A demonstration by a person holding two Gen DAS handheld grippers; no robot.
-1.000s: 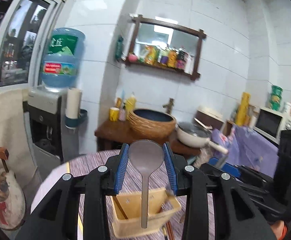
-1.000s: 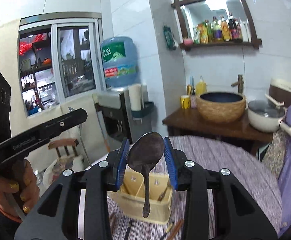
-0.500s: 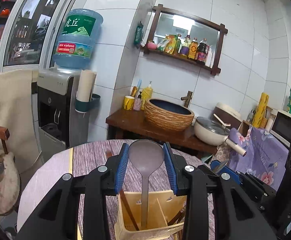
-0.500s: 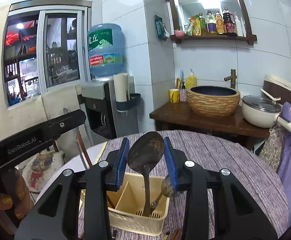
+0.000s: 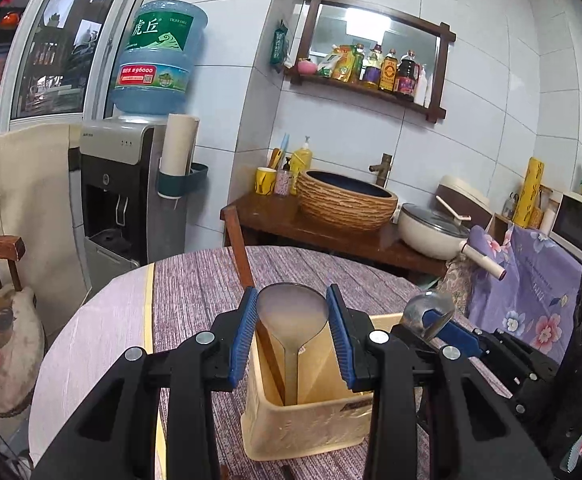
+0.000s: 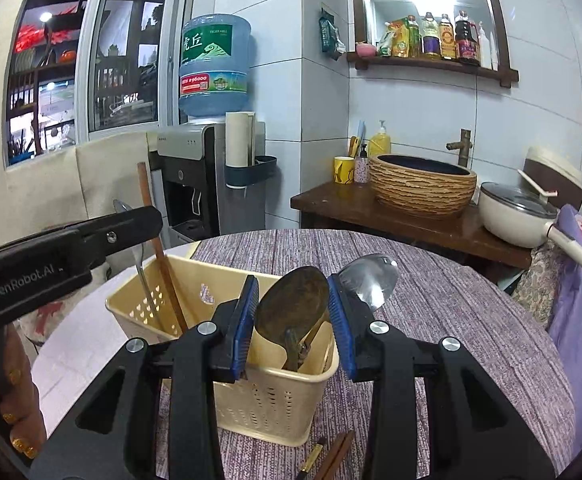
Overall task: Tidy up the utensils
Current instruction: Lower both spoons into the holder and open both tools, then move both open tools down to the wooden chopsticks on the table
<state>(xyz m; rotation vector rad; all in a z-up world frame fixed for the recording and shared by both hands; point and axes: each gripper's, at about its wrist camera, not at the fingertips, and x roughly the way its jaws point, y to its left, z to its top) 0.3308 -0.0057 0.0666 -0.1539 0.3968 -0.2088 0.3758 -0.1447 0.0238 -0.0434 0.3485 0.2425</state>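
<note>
Both your grippers, left [image 5: 292, 334] and right [image 6: 293, 322], pinch spoons [image 5: 292, 312] handle-down in the caddy [image 6: 267, 400], unreleased; chopsticks [image 6: 333, 458] nearby on the table [image 6: 471, 320] remain.

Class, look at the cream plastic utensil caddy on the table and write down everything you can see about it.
The utensil caddy is a cream plastic box, open on top, its walls pierced with small holes and split inside by dividers. It stands upright on the purple striped tablecloth. A chopstick leans in its far compartment. Two spoons hang handle-down into it: a grey spoon held by the left gripper, and a dark spoon held by the right gripper.
</note>
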